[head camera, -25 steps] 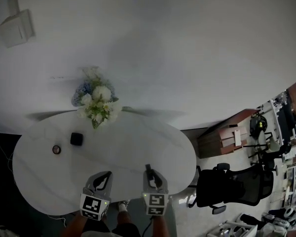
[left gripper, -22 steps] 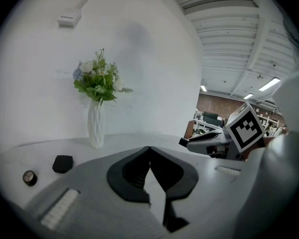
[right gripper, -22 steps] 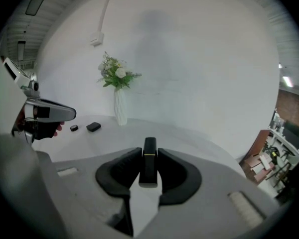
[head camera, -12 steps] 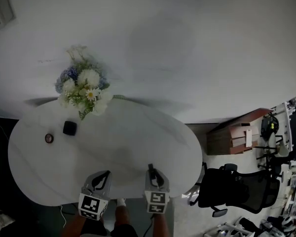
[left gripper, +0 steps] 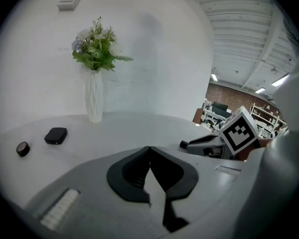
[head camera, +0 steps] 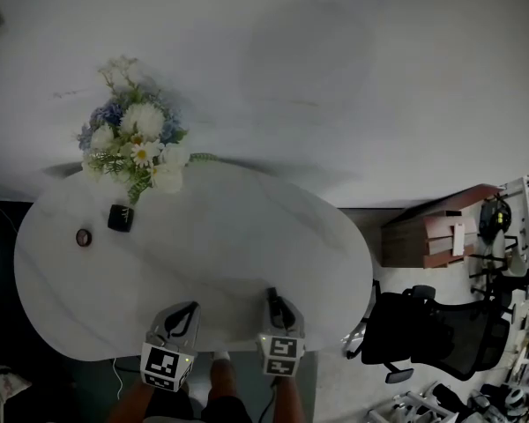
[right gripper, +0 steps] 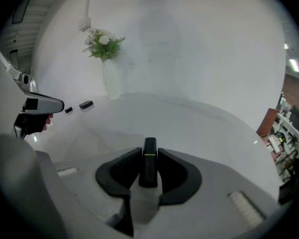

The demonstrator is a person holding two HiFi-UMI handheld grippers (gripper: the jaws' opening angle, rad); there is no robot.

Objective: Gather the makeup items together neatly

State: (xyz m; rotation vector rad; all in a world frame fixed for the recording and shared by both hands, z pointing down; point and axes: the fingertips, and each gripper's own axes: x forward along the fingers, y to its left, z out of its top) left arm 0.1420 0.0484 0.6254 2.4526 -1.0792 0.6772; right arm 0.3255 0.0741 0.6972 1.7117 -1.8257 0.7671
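- Where the white oval table (head camera: 247,236) curves toward the person, both tongs hang over its near edge, side by side and apart
- Left tongs (left gripper: 149,149): jaws closed tip to tip, nothing between them
- Right tongs (right gripper: 149,152): clamped on a slim black tube (right gripper: 149,173) with a thin light band; the tube stands on end between the jaws, its top poking a little beyond them
- Black square case (head camera: 120,218): lies flat at the table's far left, near the foot of the vase (left gripper: 94,101)
- Small round dark item (head camera: 84,236): just left of the case, not touching it; too small to tell what it is
- Vase: white, ribbed, upright at the table's far edge by the plain wall (head camera: 335,77), holding white and blue flowers (head camera: 132,148)
- Case and round item sit well apart from both tongs, with bare tabletop between
- Black office chair (head camera: 423,333): on the floor off the table's right end
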